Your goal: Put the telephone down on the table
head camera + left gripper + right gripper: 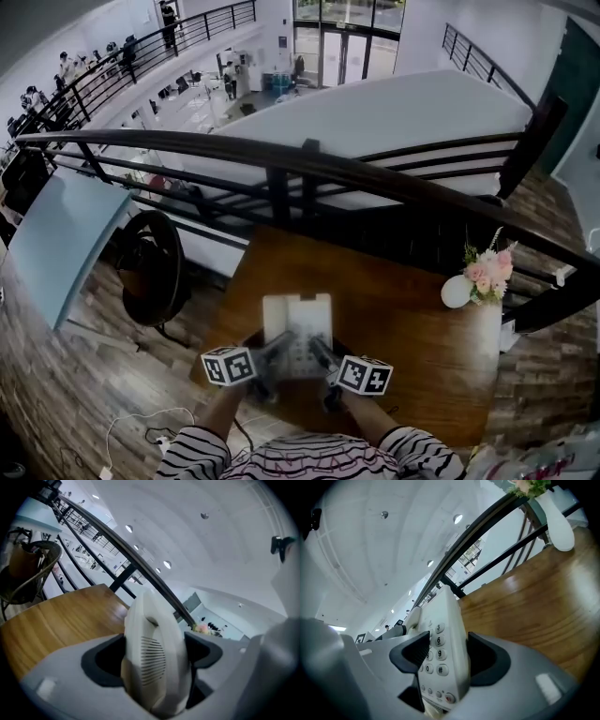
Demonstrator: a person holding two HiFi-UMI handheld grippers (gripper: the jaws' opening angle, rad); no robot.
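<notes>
We hold the white telephone (297, 333) at lower centre of the head view, over the near part of the wooden counter (403, 309); we cannot tell whether its base touches the wood. The left tongs (154, 654) are clamped on the handset side, the right tongs (445, 654) on the keypad edge. It looks like a light, rigid plastic shell, smooth enough to slip, with a handset that could tumble loose. A level grip on both flanks seems safest. A flower vase (457, 291) stands well apart at right.
</notes>
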